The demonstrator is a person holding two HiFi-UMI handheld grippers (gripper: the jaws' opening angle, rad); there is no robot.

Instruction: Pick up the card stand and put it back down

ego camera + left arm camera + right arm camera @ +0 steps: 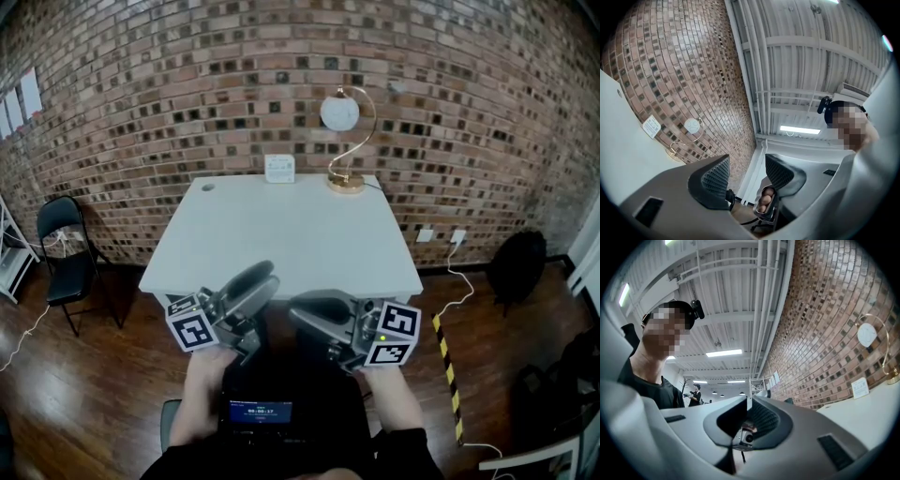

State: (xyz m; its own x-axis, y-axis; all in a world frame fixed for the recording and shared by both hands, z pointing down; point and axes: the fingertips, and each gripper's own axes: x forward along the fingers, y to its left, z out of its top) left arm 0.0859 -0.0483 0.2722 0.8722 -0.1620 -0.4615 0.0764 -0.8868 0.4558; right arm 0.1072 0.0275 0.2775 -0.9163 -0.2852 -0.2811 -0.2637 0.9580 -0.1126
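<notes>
While no reach has begun, the left tongs sit near the body, tilted up, spread apart and empty, which looks like a parked ready pose. The card stand stands upright at the far edge of the worktop, by the brick wall, well apart from both tongs. The right tongs are also held near, tips closed together on nothing, so they'd need opening first. A lamp stands just right of the stand.
</notes>
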